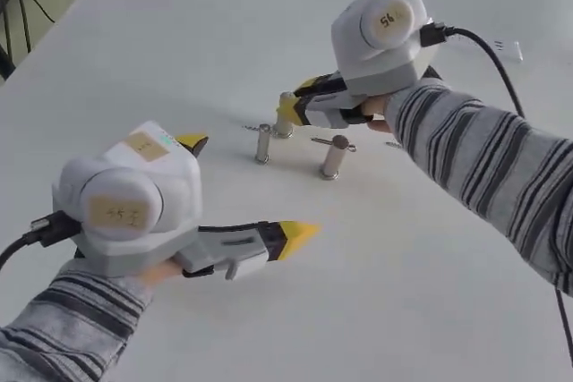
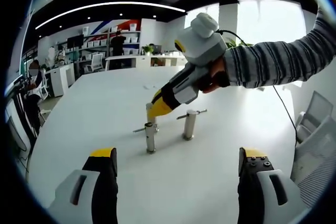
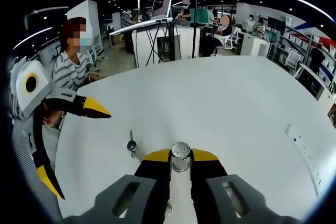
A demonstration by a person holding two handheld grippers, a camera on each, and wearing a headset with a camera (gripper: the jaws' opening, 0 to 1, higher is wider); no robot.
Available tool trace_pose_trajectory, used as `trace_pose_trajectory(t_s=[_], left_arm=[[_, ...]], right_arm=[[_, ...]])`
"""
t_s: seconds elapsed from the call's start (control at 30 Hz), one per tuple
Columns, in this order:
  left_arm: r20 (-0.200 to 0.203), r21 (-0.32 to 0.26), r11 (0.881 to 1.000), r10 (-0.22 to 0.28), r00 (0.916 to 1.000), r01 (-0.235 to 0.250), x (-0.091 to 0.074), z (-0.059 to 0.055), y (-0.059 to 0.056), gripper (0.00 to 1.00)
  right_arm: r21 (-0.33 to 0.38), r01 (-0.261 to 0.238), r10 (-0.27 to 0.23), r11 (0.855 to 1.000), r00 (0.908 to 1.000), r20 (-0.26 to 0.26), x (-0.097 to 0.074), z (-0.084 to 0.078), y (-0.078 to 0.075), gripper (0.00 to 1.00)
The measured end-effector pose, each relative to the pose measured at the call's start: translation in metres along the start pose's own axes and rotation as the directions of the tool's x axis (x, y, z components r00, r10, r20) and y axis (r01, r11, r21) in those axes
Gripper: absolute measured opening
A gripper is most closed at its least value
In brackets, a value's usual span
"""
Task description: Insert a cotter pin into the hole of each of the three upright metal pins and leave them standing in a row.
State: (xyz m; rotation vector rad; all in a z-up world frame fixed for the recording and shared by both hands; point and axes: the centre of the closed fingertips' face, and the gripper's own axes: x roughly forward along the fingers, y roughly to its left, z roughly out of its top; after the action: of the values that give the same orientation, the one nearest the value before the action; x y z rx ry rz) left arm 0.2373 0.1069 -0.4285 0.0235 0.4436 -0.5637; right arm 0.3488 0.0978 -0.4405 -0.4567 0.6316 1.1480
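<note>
Metal pins, three, upright near the middle of the white workbench (image 1: pixel 421 301) and not yet a straight row: near metal pin (image 1: pixel 262 146) and outer metal pin (image 1: pixel 333 160) side by side, rear metal pin (image 1: pixel 284 128) behind them toward 12 o'clock. Cotter pin (image 1: pixel 329 140) lying crosswise through the head of the outer one; second cotter pin (image 1: pixel 248 128) poking out of the near one toward 9 o'clock. Impossible to tell, behind the jaws, whether a third sits in the rear one.

Right gripper (image 1: pixel 294 106), at 1 o'clock in the head view, closed on the rear metal pin just under its head, one jaw on each side. Left gripper (image 1: pixel 246 187), at 7 o'clock and well apart from the pins, spread wide and carrying nothing.

Likely trouble from here:
- Tipping the rear metal pin on release, through uneven opening or a dragging jaw; narrow base, little forgiveness.
- Clipping the near metal pin, just beside the yellow jaw tips, on any sideways shift.
- Catching a protruding cotter pin while lining up the row, toppling a finished pin or pulling its cotter out.

No containers among these things; nearest equivalent the pins' cross-holes, two of them holding a cotter pin each.
</note>
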Motion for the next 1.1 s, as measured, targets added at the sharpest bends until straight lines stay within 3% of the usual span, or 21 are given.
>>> trace_pose_trajectory(t_s=[0.23,0.57,0.83,1.1], left_arm=[[-0.001,0.001,1.000,0.002,1.0000,-0.002,0.000,-0.001,0.000,0.95],[-0.005,0.006,1.000,0.001,1.0000,-0.001,-0.003,-0.001,-0.003,0.95],[0.000,0.014,1.000,0.002,1.0000,-0.002,-0.006,0.003,-0.005,0.95],[0.000,0.006,1.000,0.009,1.0000,-0.009,-0.015,0.003,-0.007,0.95]], right_arm=[[0.028,0.057,-0.057,0.998,0.9983,-0.011,-0.027,-0.016,-0.018,0.08],[0.080,0.130,-0.126,0.988,0.9910,-0.044,-0.069,-0.053,-0.036,0.07],[0.101,0.155,-0.150,0.983,0.9870,-0.058,-0.093,-0.073,-0.029,0.07],[0.086,0.154,-0.149,0.984,0.9866,-0.067,-0.102,-0.083,-0.015,0.07]])
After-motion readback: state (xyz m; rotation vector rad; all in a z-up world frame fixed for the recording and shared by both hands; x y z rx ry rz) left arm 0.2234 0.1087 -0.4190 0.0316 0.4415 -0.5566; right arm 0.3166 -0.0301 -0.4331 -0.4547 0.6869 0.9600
